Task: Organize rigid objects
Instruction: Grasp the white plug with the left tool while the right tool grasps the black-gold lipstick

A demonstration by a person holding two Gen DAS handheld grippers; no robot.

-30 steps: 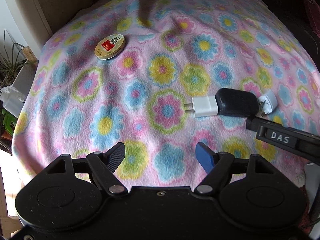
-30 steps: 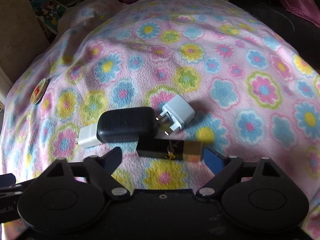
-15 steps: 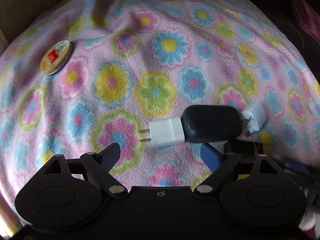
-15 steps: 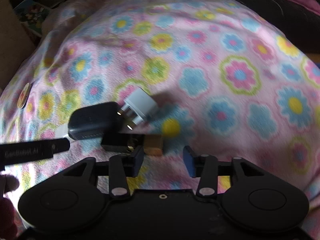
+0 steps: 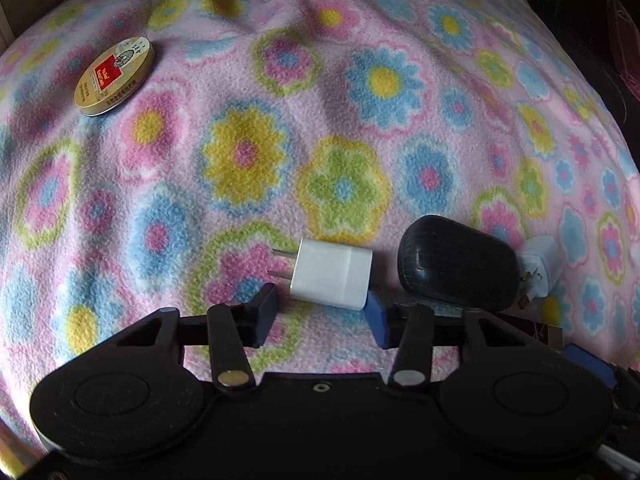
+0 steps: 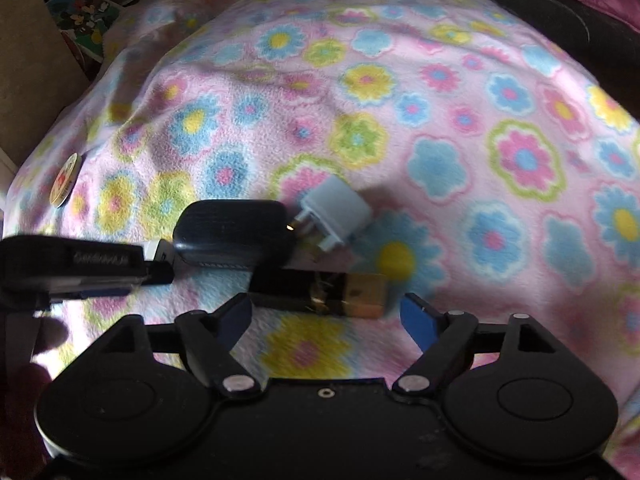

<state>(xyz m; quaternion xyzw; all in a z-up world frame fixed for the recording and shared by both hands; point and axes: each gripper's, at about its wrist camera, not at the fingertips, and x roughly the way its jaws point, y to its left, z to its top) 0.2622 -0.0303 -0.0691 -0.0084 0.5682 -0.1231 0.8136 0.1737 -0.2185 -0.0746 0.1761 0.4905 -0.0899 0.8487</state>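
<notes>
Underneath everything, a pink fleece blanket printed with blue, yellow and green flowers (image 5: pixel 360 80) is lying in soft humps, falling away into dark furniture on the right and toward a beige board (image 6: pixel 24 40) and a cartoon-printed box (image 6: pixel 82 16) on the far left. Most of the blanket's middle and far side is lying bare; only a round gold tin with a red label (image 5: pixel 114 76) is sitting out near its left edge, well apart from the rest.

Along the near edge the things are crowding together: a white two-pin plug charger (image 5: pixel 330 278), a black oval case (image 5: pixel 456 266) just beside it, a small white three-pin adapter (image 6: pixel 334 212) touching the case's far end, and a black-and-gold rectangular bar (image 6: pixel 320 292) in front.

The left gripper (image 5: pixel 323 314) has just been closing – its fingers are standing narrow around the charger's near end, one blue pad touching its corner. The right gripper (image 6: pixel 328 318) has just been opening – its fingers are standing wide, the bar lying just ahead of the tips, untouched
</notes>
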